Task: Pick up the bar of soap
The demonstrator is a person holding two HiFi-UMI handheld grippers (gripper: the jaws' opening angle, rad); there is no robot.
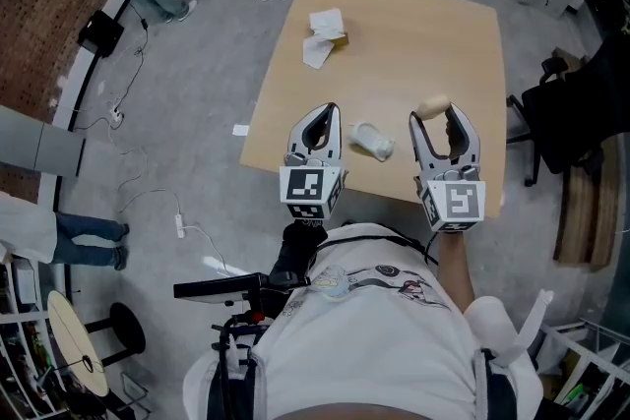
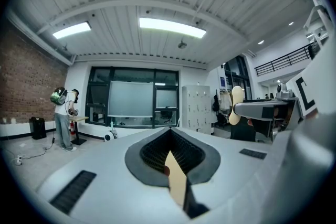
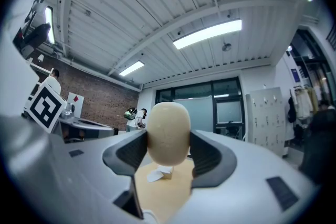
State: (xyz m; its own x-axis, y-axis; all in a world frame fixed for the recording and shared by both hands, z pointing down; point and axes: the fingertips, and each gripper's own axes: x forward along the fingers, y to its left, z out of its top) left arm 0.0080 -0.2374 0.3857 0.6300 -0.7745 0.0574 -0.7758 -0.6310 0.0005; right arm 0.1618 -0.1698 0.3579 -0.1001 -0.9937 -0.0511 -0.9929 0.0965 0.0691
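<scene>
Soap bar [image 3: 168, 131] clamped by right hand-held gripper [image 3: 168, 148] shows fully only in its view; left hand-held gripper [image 2: 171, 148] closed.

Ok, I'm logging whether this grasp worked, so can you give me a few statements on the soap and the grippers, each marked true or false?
1. The right gripper is shut on the bar of soap. True.
2. The bar of soap rests on the table. False: the right gripper's jaws hold it up over the table.
3. The left gripper has its jaws wide apart. False: they are together, with nothing between them.
4. Crumpled white paper lies on the far part of the table. True.
5. A small white object lies on the table between the two grippers in the head view. True.
</scene>
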